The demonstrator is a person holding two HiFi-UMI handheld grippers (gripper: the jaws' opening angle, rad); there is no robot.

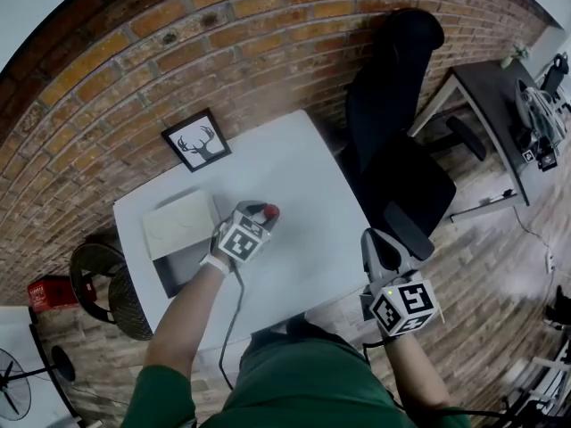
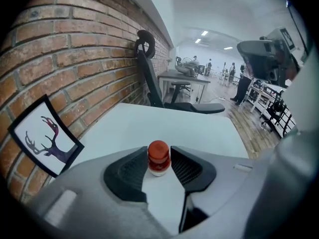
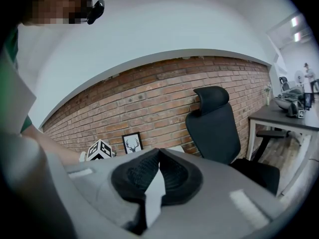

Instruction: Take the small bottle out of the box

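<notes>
The left claw (image 2: 158, 156), half-closed, pinches the red-capped small bottle (image 2: 158, 159), out of the box (image 1: 182, 225), near the desk's (image 1: 299, 172) middle. Setting down seems in hand: seat it upright, then release. The right claw (image 3: 158, 156) is closed, empty.

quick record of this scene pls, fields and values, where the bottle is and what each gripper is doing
small bottle: red cap, out of the box, between the left gripper's jaws over the table
left gripper: shut on the small bottle
right gripper: shut, empty, beside the table
box: on the table, left of the bottle in the head view
wall side: framed deer picture
</notes>
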